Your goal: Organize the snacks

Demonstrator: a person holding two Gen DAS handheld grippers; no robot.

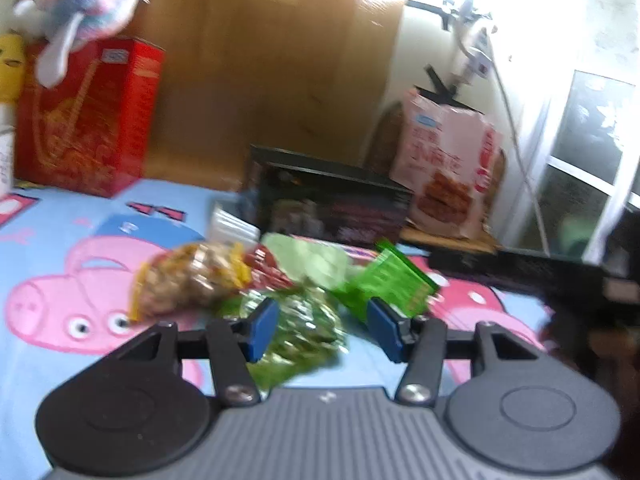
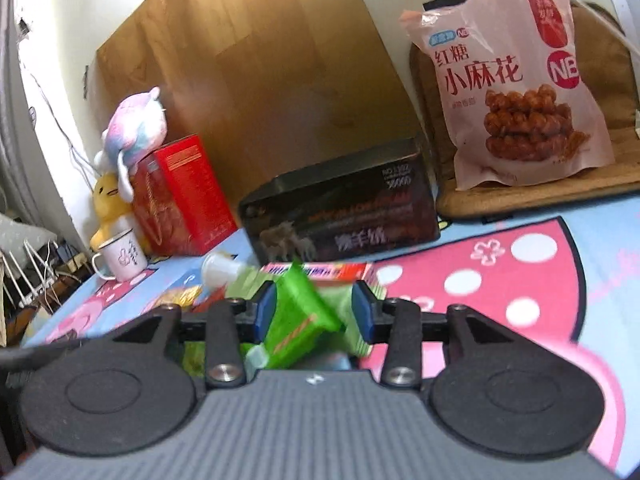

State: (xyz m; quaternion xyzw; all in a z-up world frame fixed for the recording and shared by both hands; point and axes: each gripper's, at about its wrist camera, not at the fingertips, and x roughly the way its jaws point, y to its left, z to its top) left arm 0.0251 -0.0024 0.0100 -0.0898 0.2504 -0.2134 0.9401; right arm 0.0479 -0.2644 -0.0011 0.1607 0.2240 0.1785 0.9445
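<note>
Right gripper (image 2: 314, 316): fingers bracket green packet (image 2: 300, 312), contact unclear. Left gripper (image 1: 322, 330): fingers open around shiny green packet (image 1: 304, 328). Close squarely mid-packet.

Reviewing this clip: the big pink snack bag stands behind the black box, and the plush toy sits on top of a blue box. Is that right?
Not quite. The box under the plush toy is red, not blue, as the right wrist view shows. The rest holds: the pink snack bag stands behind the black box.
</note>
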